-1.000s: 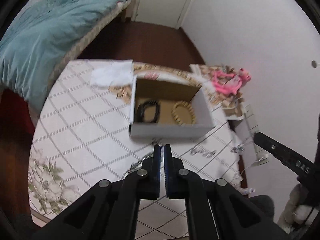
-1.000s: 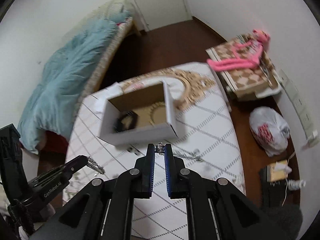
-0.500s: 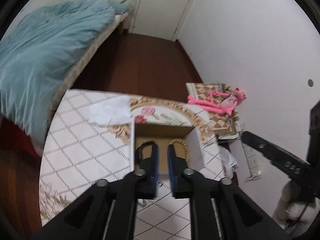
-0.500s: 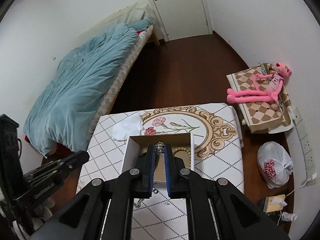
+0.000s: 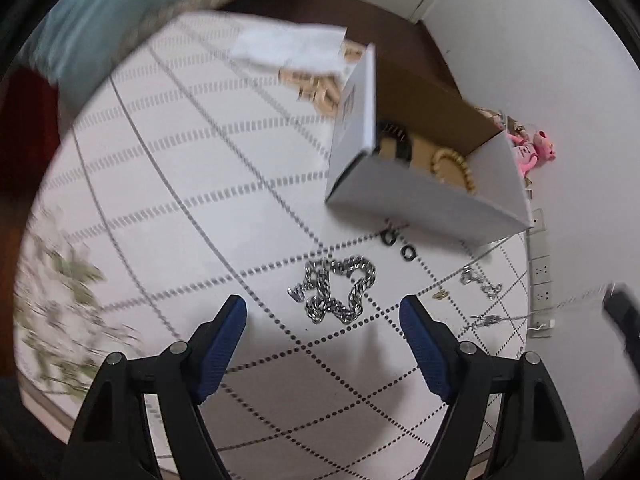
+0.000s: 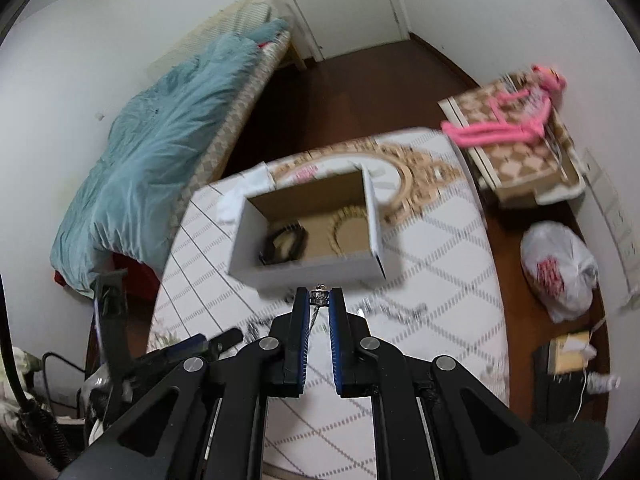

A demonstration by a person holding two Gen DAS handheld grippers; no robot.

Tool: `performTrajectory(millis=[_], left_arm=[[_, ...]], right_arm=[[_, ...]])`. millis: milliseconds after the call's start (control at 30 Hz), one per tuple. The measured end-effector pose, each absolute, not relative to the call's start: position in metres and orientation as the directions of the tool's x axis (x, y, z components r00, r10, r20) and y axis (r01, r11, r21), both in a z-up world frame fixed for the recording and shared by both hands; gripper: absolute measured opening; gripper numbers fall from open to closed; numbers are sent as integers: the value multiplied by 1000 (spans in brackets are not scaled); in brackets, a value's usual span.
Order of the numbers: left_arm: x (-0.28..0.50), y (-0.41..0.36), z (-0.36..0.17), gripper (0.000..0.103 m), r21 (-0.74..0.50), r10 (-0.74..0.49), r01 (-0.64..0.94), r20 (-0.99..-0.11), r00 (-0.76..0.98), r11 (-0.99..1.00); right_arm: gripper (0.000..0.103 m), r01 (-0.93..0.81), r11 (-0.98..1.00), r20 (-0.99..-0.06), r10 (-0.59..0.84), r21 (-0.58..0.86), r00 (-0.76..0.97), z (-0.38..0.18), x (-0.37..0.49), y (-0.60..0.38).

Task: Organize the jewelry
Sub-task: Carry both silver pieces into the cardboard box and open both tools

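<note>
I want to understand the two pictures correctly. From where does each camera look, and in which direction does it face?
Left wrist: sits on the left gripper, looking down at the silver chain on the table; its open fingers show.
Right wrist: sits on the right gripper, looking from higher over the table toward the bed and door; its fingers, shut on a small silver piece, show.
Shared: the white box holding a black bracelet and a beaded bracelet.

Silver chain point(image 5: 335, 292) heaped, box point(image 5: 424, 196) nearby, apparently cardboard
</note>
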State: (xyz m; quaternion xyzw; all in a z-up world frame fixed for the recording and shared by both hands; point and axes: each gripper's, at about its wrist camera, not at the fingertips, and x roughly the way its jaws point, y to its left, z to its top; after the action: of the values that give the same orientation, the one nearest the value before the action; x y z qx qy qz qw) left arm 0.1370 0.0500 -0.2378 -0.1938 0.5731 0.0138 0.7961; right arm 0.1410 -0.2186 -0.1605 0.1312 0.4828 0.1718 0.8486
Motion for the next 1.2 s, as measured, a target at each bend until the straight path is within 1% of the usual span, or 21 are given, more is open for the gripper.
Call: performTrajectory(millis=[67, 167, 200, 233, 267, 300, 333, 467, 600, 900, 1067, 1200], left_arm=[[140, 47, -248, 76, -304, -211, -258, -919, 332, 917], [143, 34, -250, 74, -261, -168, -234, -921, 352, 937], [145, 27, -251, 58, -232, -149, -210, -926, 348, 950], [145, 20, -251, 39, -174, -98, -193, -932, 350, 966], [146, 15, -251, 25, -147, -80, -166, -931, 357, 975], [145, 11, -250, 15, -136, -78, -134, -927, 368, 982], [144, 9, -250, 9, -150, -93, -127, -924, 370, 981], [136, 12, -246, 8, -183, -122, -128, -917, 381, 975], [118, 21, -226, 8, -241, -164, -134, -890, 425, 961], [119, 33, -147, 8, -354, -267, -74, -813, 517, 932], [144, 33, -99, 8, -376, -310, -1, -765, 564, 927], [174, 30, -78, 8, -356, -317, 51, -746, 586, 933]], right_arm=[[10, -132, 909, -794, 411, 396, 448, -180, 135, -222], [10, -91, 926, -821, 369, 367, 435, -206, 127, -224], [10, -77, 930, -830, 356, 360, 429, -214, 126, -225], [10, -60, 932, -838, 347, 357, 422, -222, 124, -227], [10, -48, 933, -843, 343, 357, 414, -227, 125, -228], [10, -33, 935, -850, 336, 354, 406, -234, 124, -230], [10, -24, 937, -855, 329, 349, 402, -238, 124, -232], [10, -7, 940, -863, 317, 342, 392, -245, 127, -233], [10, -18, 936, -851, 329, 353, 411, -233, 127, -234], [10, -87, 889, -769, 435, 450, 469, -171, 145, -233], [10, -165, 868, -725, 485, 469, 489, -128, 169, -222], [10, -219, 876, -719, 478, 429, 505, -104, 197, -207]])
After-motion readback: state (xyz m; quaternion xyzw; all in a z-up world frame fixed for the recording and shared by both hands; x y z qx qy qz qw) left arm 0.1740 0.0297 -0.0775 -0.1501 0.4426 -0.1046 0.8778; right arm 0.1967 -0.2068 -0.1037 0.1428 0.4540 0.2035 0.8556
